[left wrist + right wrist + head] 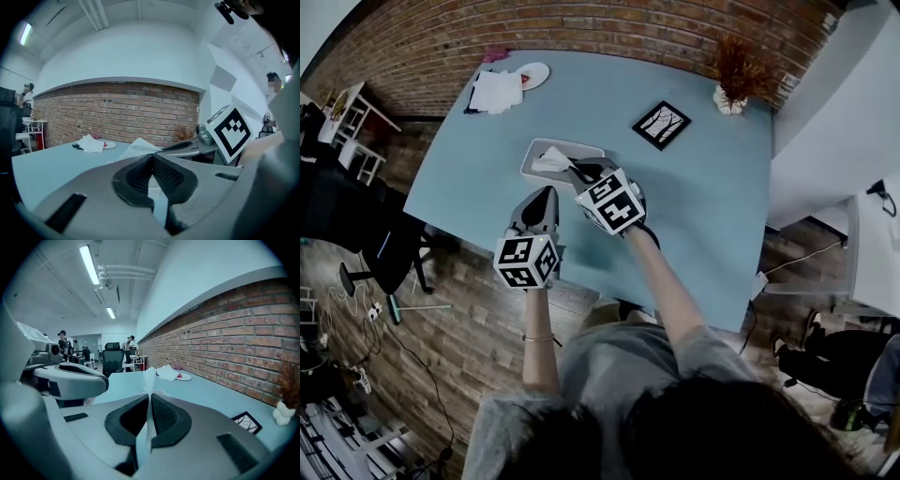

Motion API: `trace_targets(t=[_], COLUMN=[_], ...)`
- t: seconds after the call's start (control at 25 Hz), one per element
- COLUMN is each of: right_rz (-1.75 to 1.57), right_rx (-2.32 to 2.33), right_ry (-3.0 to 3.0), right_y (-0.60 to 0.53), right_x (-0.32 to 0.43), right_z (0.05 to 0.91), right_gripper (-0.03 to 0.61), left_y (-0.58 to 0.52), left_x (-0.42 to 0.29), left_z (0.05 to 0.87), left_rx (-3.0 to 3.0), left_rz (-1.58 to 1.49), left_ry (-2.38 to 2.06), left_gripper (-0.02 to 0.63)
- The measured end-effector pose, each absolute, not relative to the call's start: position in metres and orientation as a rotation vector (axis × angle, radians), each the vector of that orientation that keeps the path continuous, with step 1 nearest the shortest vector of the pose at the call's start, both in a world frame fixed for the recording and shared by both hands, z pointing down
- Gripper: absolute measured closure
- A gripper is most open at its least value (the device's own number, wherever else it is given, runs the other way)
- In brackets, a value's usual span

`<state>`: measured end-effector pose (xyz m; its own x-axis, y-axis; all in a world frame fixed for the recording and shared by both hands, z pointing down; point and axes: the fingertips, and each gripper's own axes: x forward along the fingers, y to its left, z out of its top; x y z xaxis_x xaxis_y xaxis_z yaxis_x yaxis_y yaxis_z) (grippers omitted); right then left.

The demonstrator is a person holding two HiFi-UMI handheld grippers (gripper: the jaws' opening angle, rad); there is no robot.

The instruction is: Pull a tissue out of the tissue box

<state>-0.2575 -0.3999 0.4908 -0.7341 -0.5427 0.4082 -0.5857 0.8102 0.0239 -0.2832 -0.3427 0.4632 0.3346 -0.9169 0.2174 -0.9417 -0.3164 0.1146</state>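
Observation:
A grey tissue box (531, 153) lies on the blue table (712, 206) with a white tissue (551, 159) standing out of its top. My right gripper (578, 172) is over the box's right end, shut on that tissue. In the right gripper view the tissue (149, 378) rises as a thin strip out of the closed pads (161, 416). My left gripper (548, 193) hovers just in front of the box, pointing at it; its jaws (152, 158) meet at the tips and I see nothing held. From there the lifted tissue (140, 147) shows beside the right gripper (185, 145).
A stack of white napkins (497, 92) and a small plate (533, 75) sit at the table's far left corner. A framed picture (661, 125) lies right of centre, and a dried plant in a white vase (733, 86) stands far right. An office chair (394, 253) stands off the table's left edge.

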Motion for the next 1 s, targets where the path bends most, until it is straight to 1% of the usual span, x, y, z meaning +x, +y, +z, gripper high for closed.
trace_targets(t=[0.48,1.0], right_rz=[0.11,0.044], right_rx=[0.896,0.871], right_ry=[-2.728,-2.823], right_y=[-0.369,-0.305], right_x=[-0.219,-0.175], right_z=[0.446,0.421], right_gripper=[0.577,0.577], left_y=[-0.308,-0.254], left_x=[-0.251,-0.206], left_z=[0.429,0.406], left_rx=[2.458,2.568], left_rz=[0.099,0.06], left_ry=[-1.74,-1.726], left_gripper=[0.611,0.611])
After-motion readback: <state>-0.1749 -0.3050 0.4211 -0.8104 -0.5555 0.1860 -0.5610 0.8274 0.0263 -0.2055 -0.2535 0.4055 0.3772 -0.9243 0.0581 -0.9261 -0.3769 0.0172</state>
